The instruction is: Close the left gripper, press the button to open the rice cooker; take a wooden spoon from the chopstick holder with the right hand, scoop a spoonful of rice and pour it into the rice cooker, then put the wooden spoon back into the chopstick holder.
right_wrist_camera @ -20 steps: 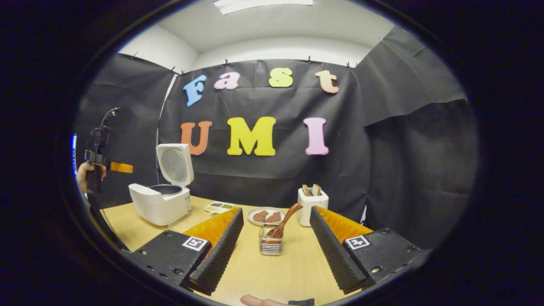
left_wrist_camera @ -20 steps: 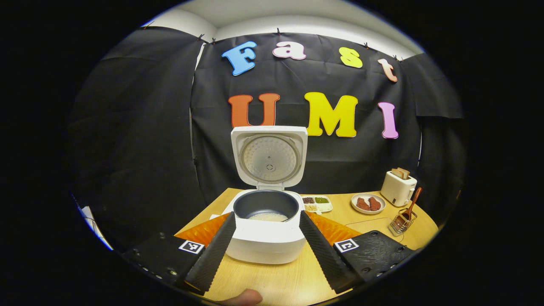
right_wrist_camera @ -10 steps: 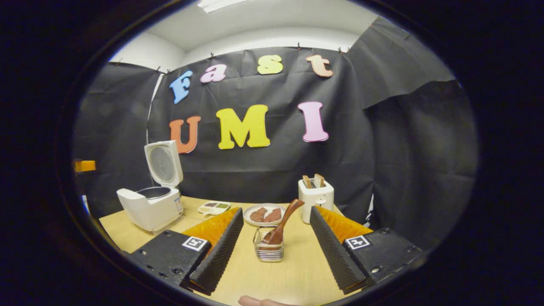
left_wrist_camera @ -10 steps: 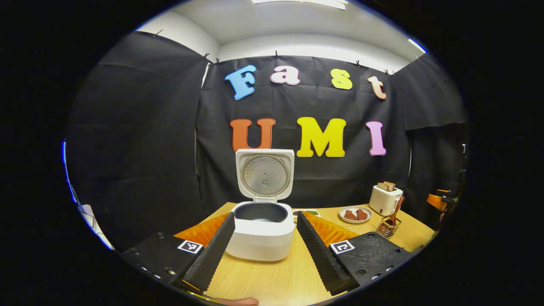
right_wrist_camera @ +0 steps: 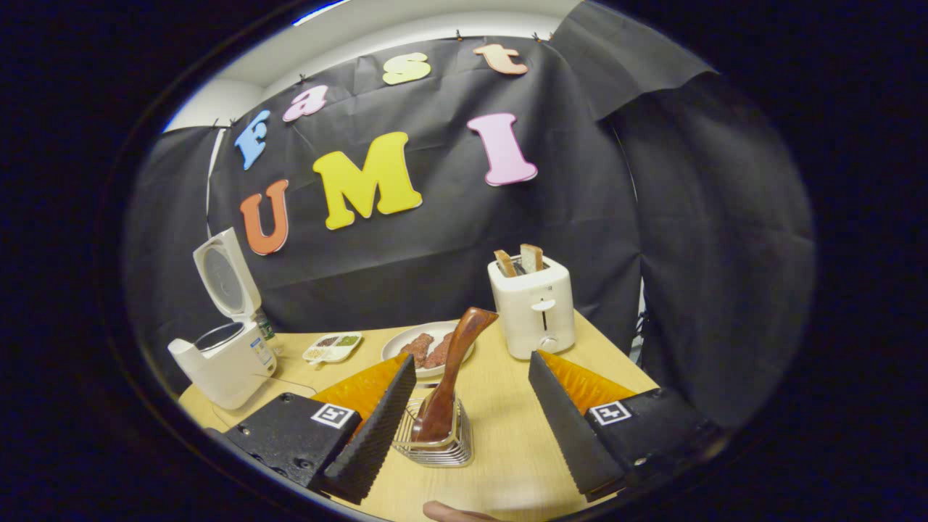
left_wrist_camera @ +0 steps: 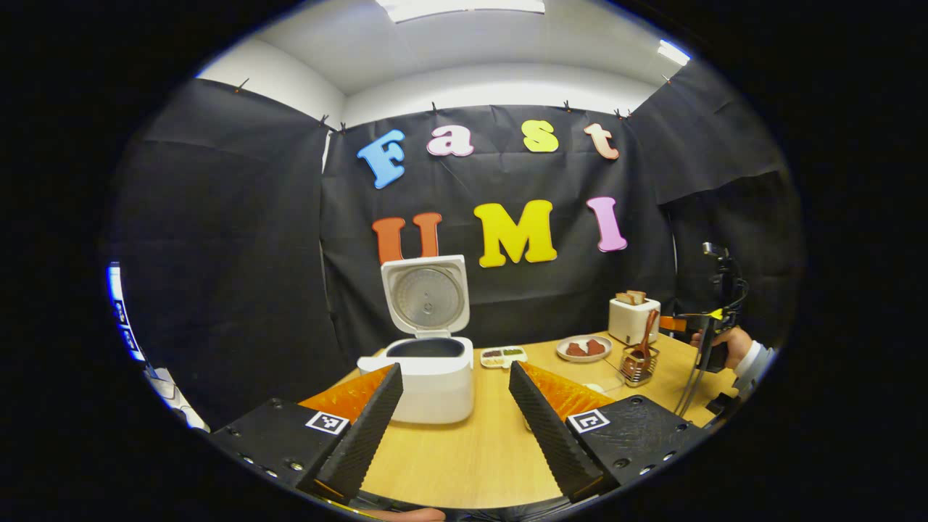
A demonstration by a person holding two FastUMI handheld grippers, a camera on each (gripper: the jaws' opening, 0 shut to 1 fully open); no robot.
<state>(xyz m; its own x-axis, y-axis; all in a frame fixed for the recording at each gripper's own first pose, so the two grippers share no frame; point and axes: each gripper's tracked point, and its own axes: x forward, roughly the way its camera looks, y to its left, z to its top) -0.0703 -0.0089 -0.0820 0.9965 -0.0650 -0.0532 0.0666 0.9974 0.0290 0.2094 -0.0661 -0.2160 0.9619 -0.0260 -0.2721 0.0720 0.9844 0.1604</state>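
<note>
The white rice cooker [left_wrist_camera: 428,384] stands on the wooden table with its lid [left_wrist_camera: 426,293] raised upright; it also sits far left [right_wrist_camera: 221,359] in the right gripper view. My left gripper [left_wrist_camera: 455,370] hangs open, back from the cooker, holding nothing. The wooden spoon [right_wrist_camera: 453,370] leans in the wire chopstick holder [right_wrist_camera: 435,438], handle up and to the right. My right gripper [right_wrist_camera: 469,362] is open, its fingers on either side of the holder and apart from the spoon. In the left gripper view the holder [left_wrist_camera: 638,368] and the hand-held right gripper [left_wrist_camera: 714,326] show at the right.
A white toaster [right_wrist_camera: 533,308] with two bread slices stands behind the holder. A plate of brown pieces [right_wrist_camera: 417,346] and a small compartment tray [right_wrist_camera: 332,348] lie between toaster and cooker. Black cloth walls close the back and sides.
The left gripper has drawn back from the cooker, which now looks smaller. The right gripper has moved in toward the holder, so the spoon stands between its fingers.
</note>
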